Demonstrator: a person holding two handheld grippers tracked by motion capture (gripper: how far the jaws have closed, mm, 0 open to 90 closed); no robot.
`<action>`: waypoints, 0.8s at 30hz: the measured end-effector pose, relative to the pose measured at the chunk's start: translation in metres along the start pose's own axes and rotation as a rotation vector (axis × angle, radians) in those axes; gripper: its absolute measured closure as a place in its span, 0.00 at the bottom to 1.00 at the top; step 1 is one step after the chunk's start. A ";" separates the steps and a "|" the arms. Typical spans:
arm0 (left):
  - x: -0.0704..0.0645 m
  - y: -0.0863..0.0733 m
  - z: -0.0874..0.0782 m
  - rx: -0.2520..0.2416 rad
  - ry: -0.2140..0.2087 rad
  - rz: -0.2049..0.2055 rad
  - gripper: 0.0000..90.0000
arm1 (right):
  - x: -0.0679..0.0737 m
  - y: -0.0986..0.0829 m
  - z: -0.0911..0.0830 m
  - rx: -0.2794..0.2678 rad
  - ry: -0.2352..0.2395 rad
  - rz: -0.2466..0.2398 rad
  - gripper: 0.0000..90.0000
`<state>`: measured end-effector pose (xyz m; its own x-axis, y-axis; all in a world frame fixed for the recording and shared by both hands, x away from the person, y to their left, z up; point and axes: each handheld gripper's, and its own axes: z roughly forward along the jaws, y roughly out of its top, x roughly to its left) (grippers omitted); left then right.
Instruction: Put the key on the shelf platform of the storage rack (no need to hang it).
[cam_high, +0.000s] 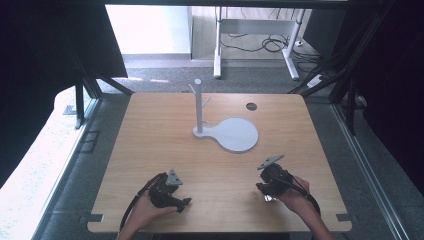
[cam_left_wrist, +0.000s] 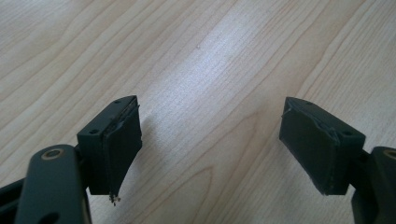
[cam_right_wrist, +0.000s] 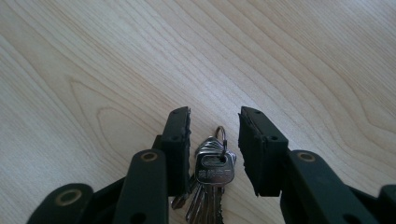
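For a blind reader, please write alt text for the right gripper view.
A bunch of keys lies on the wooden table between the right gripper's two black jaws, which stand apart on either side of it, not yet closed.

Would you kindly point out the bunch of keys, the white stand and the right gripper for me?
bunch of keys (cam_right_wrist: 214, 173), right gripper view, on the head of the front key.
white stand (cam_high: 198, 107), high view, on its upright post.
right gripper (cam_right_wrist: 214, 145), right gripper view, midway between its jaw tips.
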<state>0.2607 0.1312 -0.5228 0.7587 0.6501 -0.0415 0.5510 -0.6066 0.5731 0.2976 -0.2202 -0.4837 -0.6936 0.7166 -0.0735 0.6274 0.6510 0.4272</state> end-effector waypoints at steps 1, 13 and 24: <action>0.000 0.000 0.000 0.002 -0.002 0.000 0.23 | -0.001 0.002 0.002 0.022 0.000 -0.005 0.74; 0.002 -0.001 0.000 0.004 -0.002 -0.010 0.23 | -0.012 0.005 0.011 0.078 0.013 -0.005 0.83; 0.004 -0.002 0.000 0.008 -0.001 -0.015 0.23 | -0.021 0.008 0.020 0.134 0.061 0.027 0.92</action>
<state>0.2628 0.1349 -0.5239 0.7504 0.6591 -0.0507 0.5654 -0.6002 0.5658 0.3245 -0.2251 -0.4970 -0.6934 0.7205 -0.0073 0.6850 0.6623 0.3034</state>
